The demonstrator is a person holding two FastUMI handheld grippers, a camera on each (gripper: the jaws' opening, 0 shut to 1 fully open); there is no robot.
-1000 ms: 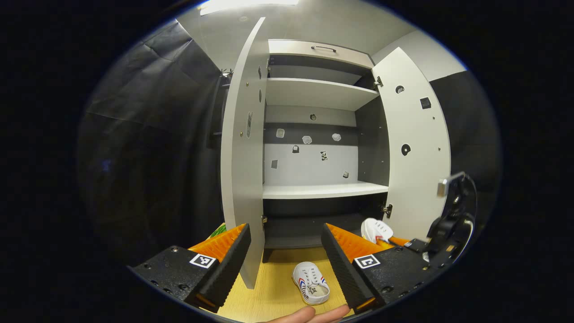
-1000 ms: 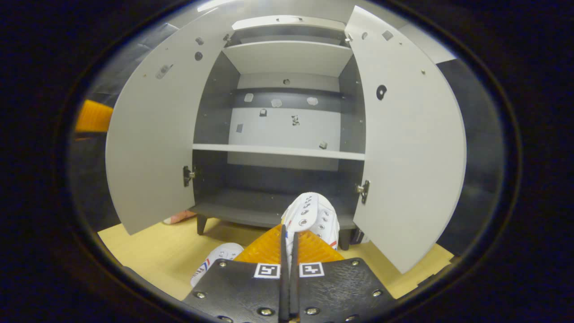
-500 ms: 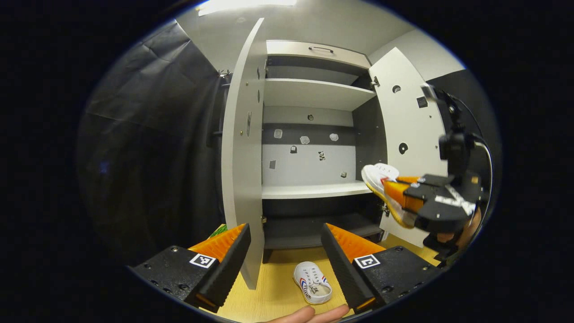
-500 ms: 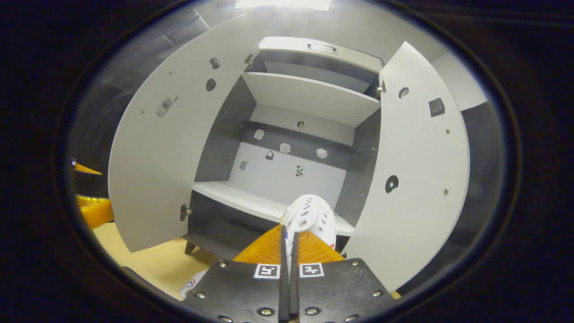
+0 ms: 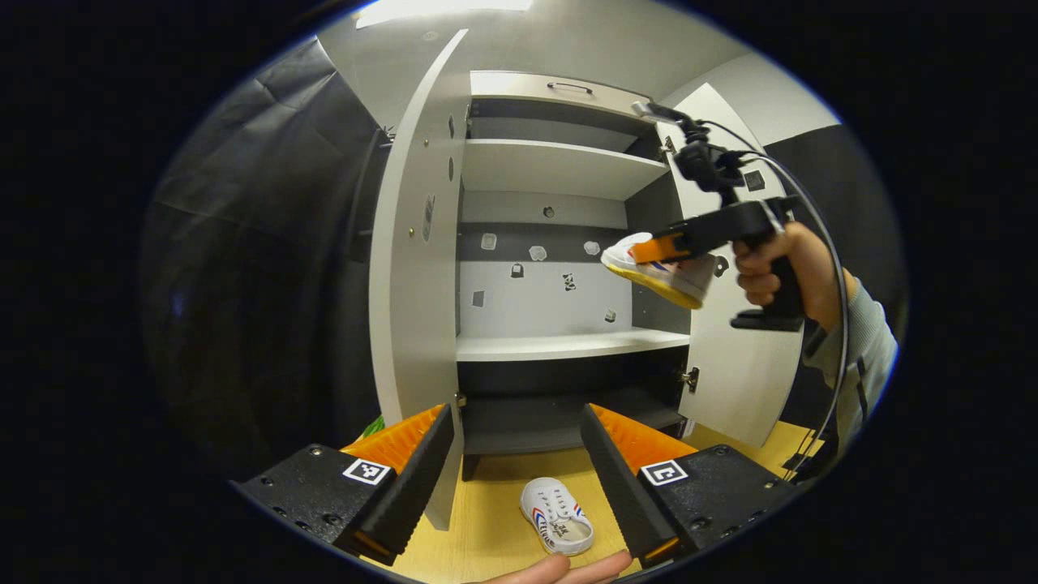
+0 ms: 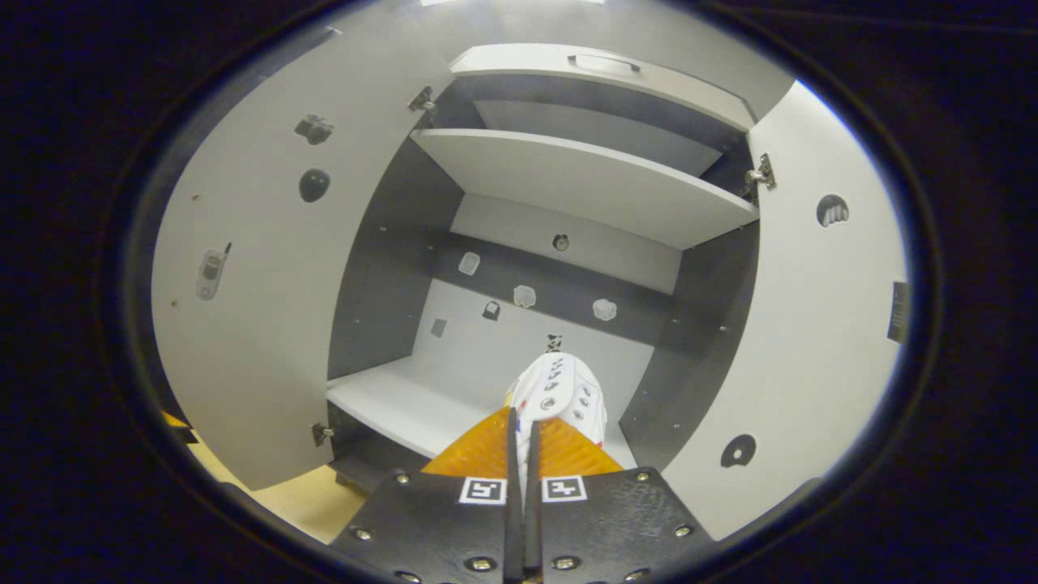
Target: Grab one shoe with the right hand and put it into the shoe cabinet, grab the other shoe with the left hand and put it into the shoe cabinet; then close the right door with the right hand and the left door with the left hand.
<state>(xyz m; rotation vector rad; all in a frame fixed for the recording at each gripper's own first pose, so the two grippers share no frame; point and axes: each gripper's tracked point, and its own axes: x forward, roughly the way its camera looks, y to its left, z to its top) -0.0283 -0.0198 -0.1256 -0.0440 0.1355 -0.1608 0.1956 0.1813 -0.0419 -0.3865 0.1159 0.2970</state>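
My right gripper is shut on a white shoe whose toe points into the open shoe cabinet, above its middle shelf. In the left gripper view that shoe hangs in the right gripper, held by a hand at the cabinet's right side, above the middle shelf. The second white shoe with red and blue stripes lies on the wooden floor before the cabinet. My left gripper stands open above it, nothing between its fingers. Both doors stand open.
The left door juts out between my left gripper's fingers, close to the left one. The right door stands open behind the hand. A fingertip shows at the bottom edge. Black cloth hangs to the left.
The right gripper has lifted its shoe from low by the floor to above the middle shelf and moved closer to the cabinet. My left gripper stayed open, drifting slightly.
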